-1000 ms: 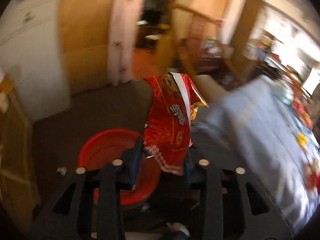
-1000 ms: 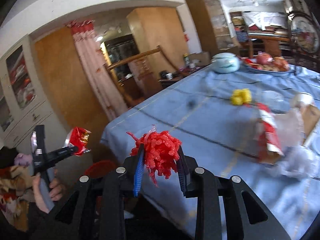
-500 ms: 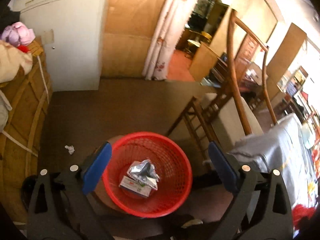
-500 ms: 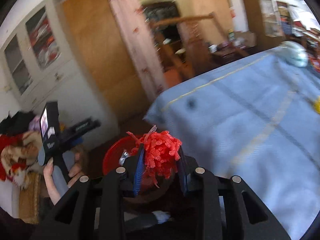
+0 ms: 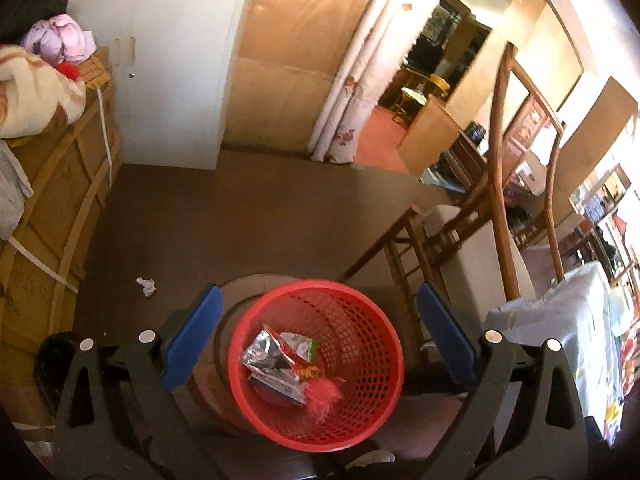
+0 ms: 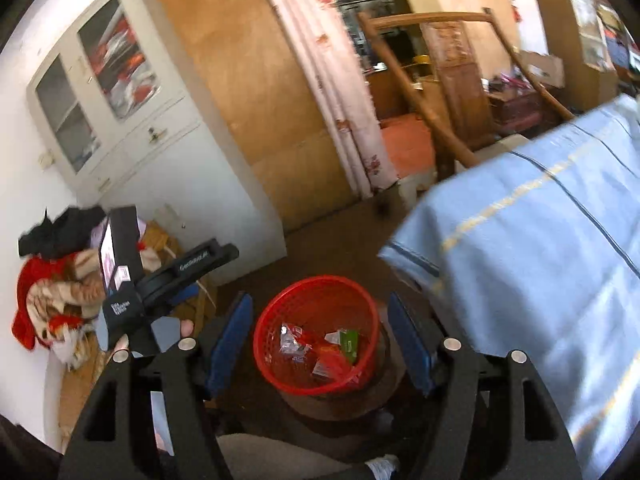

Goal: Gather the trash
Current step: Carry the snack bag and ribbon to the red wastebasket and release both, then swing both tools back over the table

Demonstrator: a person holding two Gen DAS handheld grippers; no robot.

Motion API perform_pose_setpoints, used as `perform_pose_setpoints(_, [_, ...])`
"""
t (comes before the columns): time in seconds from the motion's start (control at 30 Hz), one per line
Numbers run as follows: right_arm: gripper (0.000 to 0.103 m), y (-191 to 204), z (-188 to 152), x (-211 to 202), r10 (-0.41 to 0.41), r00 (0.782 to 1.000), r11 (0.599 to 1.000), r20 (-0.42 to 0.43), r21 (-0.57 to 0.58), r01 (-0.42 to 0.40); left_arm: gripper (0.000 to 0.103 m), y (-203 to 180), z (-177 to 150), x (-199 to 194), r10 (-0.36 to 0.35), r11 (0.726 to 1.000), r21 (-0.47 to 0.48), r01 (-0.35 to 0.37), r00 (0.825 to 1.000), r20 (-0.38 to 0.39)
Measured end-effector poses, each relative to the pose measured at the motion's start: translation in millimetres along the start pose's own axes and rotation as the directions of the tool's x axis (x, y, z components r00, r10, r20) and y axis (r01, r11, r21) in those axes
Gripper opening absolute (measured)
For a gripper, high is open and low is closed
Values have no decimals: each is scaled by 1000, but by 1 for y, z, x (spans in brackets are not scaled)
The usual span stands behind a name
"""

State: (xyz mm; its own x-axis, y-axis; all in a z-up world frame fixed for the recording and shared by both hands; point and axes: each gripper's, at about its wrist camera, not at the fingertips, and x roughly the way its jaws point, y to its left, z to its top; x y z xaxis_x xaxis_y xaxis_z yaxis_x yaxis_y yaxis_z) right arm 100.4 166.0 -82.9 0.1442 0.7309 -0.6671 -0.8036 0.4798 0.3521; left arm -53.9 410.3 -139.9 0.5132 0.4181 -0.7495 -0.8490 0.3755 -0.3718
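Right wrist: red basket [image 6: 316, 344], wrappers inside blurred.

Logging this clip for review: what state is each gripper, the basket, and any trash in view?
left gripper: open, nothing between its fingers
right gripper: jaws opening, nothing between them
red basket: upright, holding trash
silver wrapper: crumpled, in the basket
red frilly scrap: in the basket
white paper scrap: on the floor

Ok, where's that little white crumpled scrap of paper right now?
In the left wrist view, the crumpled scrap lies on the brown floor, left of the red basket and just right of the big cardboard boxes.
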Motion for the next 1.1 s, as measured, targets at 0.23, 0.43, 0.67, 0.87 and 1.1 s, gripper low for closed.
perform_pose_setpoints(0.23, [77, -18, -9, -35, -73, 994, 996, 77, 48, 69, 94, -35, -18, -18, -38, 993, 114, 37, 999, 8])
perform_pose_setpoints(0.43, [84, -34, -23, -79, -122, 979, 989, 165, 104, 106, 96, -59, -32, -39, -98, 978, 187, 93, 995, 14])
perform_pose_setpoints(0.67, [97, -52, -41, -142, -263, 916, 960, 303, 176, 217, 96, -94, -55, -66, -161, 940, 308, 145, 987, 27])
perform_pose_setpoints(0.87, [97, -84, -71, -204, -401, 837, 909, 374, 278, 311, 96, -129, -86, -82, -211, 883, 427, 193, 977, -6])
perform_pose_setpoints(1.1, [97, -132, -115, -264, -593, 717, 790, 367, 441, 427, 96, -194, -138, -84, -296, 765, 540, 351, 936, -190])
